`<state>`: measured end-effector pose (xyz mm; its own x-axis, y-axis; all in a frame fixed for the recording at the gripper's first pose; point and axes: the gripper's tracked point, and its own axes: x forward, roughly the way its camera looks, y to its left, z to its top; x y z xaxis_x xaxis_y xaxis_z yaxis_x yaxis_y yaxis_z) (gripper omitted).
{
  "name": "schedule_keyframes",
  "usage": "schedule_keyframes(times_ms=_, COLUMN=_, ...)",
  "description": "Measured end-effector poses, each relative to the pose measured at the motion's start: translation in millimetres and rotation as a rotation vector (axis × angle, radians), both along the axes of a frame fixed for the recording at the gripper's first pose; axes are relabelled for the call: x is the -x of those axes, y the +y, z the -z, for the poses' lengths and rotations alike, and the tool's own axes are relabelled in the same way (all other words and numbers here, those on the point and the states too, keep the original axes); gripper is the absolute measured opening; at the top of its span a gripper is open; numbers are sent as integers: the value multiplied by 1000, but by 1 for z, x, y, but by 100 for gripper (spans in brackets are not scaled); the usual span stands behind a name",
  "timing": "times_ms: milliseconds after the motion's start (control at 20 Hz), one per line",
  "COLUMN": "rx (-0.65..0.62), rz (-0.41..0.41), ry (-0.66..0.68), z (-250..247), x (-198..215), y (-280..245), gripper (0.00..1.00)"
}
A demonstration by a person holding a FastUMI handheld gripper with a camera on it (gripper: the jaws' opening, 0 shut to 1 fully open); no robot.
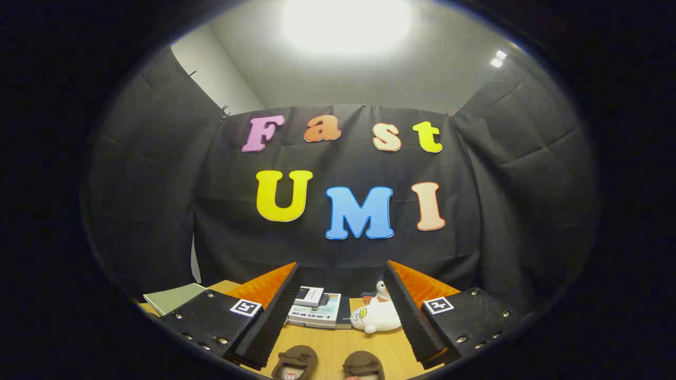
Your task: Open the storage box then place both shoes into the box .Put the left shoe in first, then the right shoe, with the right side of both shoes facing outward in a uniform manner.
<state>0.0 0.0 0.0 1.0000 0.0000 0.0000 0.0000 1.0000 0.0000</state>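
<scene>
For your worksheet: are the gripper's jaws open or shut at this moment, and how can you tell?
Open. The gripper has its jaws spread wide with nothing between them; the two brown shoes lie on the table below the gap.

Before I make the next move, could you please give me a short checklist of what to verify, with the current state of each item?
1. Gripper open with nothing between the fingers: ok, the fingers stand wide apart.
2. Both shoes located: ok, the left brown shoe and the right brown shoe lie side by side on the table, between the fingers.
3. Storage box found and open: cannot tell.
4. Which shoe is the left one: cannot tell from the toes alone.
5. Clutter ahead: not ok, a white duck toy and a stack of books lie beyond the shoes.
</scene>
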Motion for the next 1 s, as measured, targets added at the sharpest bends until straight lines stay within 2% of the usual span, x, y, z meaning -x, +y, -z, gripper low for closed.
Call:
schedule_keyframes(times_ms=800, rx=-24, rz=-33, ry=17, z=7, x=-4, y=6, gripper=96)
schedule_keyframes(times_ms=1000, rx=-71, rz=-53, ry=41, z=14, x=-3, y=17, gripper=96)
